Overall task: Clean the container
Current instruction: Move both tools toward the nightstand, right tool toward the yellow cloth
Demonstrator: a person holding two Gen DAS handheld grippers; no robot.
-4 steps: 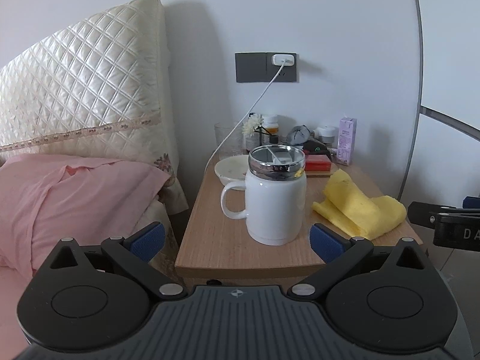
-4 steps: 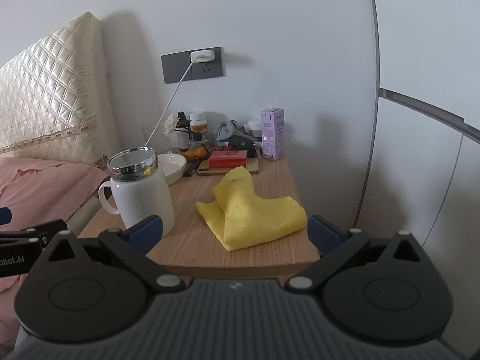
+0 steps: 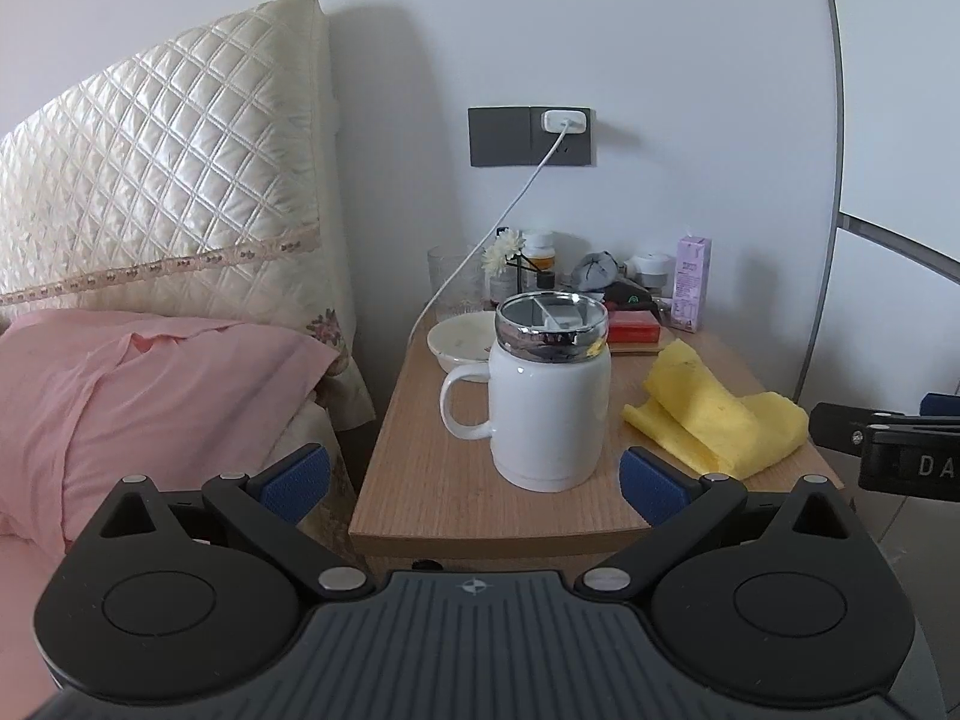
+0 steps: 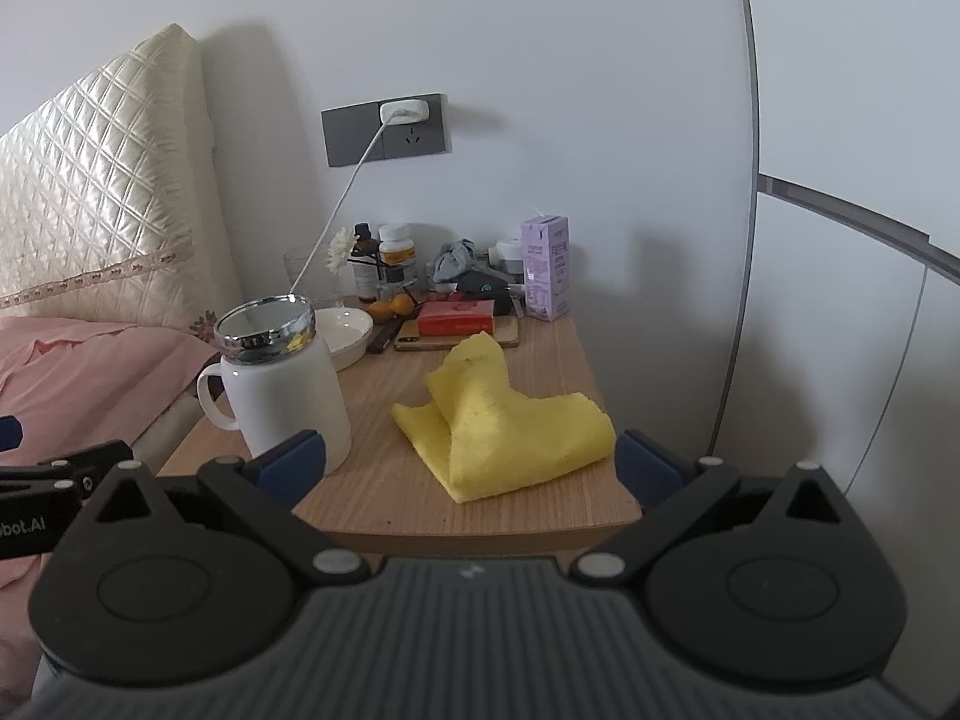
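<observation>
A white mug [image 3: 549, 414] with a chrome rim and a handle on its left stands upright on the wooden nightstand [image 3: 432, 480]. It also shows in the right wrist view [image 4: 282, 396]. A folded yellow cloth [image 3: 717, 420] lies to its right, also seen in the right wrist view [image 4: 510, 426]. My left gripper [image 3: 474, 483] is open and empty, in front of the mug and short of the table edge. My right gripper [image 4: 471, 465] is open and empty, in front of the cloth.
The back of the nightstand holds a white bowl [image 3: 459, 342], a glass, bottles, a red box [image 3: 633, 327], a purple carton [image 4: 543, 267] and a charger cable. A bed with a pink pillow [image 3: 150, 396] and a quilted headboard stands to the left. A wall is close behind.
</observation>
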